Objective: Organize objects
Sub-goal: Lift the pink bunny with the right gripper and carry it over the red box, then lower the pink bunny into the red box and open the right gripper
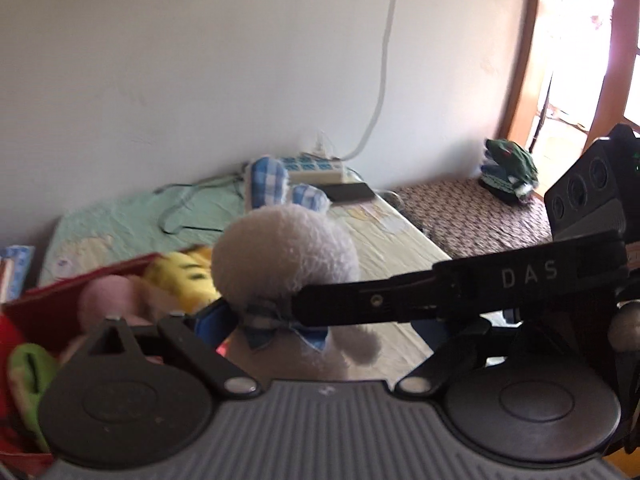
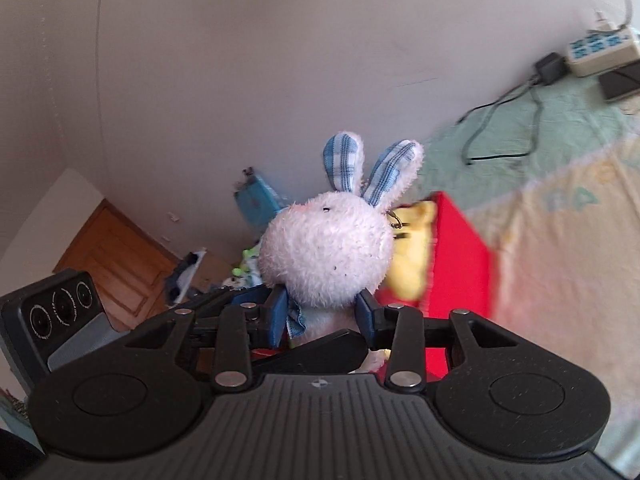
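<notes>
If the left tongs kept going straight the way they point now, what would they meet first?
Probably the plush rabbit, directly ahead between the open left tongs and already held by the right tongs; depth is unclear.

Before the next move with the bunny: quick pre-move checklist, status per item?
1. Right gripper clamped on the plush bunny at its neck: ok.
2. Bunny upright, ears up: ok.
3. Left gripper clear of the bunny: cannot tell; one blue pad sits close beside the bow, the other finger is hidden behind the right gripper's finger.
4. Red box beside the bunny, open: ok.
5. Free space in the box: cannot tell; a yellow plush and a pink plush already fill part of it.
</notes>
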A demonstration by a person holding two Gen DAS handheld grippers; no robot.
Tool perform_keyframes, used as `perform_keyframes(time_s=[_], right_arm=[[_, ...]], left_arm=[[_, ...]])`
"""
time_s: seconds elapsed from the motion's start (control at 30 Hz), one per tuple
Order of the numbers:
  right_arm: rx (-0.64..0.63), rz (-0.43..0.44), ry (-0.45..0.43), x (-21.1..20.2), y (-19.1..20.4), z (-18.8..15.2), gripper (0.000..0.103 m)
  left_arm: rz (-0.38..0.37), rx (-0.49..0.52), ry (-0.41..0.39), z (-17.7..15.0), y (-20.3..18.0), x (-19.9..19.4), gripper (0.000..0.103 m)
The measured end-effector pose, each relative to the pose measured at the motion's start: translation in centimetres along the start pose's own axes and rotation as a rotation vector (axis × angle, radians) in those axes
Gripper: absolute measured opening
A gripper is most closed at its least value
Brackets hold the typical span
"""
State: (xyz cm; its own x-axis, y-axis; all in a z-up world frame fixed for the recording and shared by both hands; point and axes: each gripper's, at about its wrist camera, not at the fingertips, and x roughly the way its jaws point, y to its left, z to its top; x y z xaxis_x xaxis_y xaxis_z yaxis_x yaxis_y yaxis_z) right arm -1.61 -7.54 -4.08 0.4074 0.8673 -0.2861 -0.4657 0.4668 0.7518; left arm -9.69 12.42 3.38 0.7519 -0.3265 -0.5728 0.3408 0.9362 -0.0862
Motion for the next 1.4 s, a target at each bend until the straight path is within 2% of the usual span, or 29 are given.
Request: perform_keyframes(time_s=[0.17,0.33,0.53,0.67,0.9,1.07,1.2,1.4], right_arm=[[-0.051,0.04,0.033,5.9,2.6,0.3,0.04],[-0.051,0.047,0.078,11.1,3.4,0.1,0.039],[-0.074,-0.004,0.126,15.5,4.2,-1.3,0.039],[-0.063,-0.074,0.158,17.5,3.5,-2.5,0.039],[-0.076,-0.102,0.163,18.2,3.4,-2.7,0.039],[-0.124,-0.122,0.17,19.2,3.5,-3.0,0.039],[-0.096,-0.128,0.146,18.6,3.4,-2.9,0.041],[-0.076,-0.141,0.084,14.8,3.8,-2.6,0.043]], left_arm=[[0.083,-0.044,-0.036,-0.7,5.0,-2.3,0.092],[0.141,-0.106,-0.027,-2.0,10.0,-2.9,0.092],[0.174,-0.172,0.028,-4.1,15.2,-1.7,0.092],[0.187,-0.202,0.089,-5.7,17.8,-0.2,0.09],[0.182,-0.225,0.152,-7.2,19.6,1.2,0.093],[0.209,-0.224,0.175,-7.2,19.4,0.9,0.094],[0.271,-0.215,0.216,-7.3,18.9,1.0,0.094],[0.357,-0.239,0.248,-6.3,17.7,-0.1,0.095]])
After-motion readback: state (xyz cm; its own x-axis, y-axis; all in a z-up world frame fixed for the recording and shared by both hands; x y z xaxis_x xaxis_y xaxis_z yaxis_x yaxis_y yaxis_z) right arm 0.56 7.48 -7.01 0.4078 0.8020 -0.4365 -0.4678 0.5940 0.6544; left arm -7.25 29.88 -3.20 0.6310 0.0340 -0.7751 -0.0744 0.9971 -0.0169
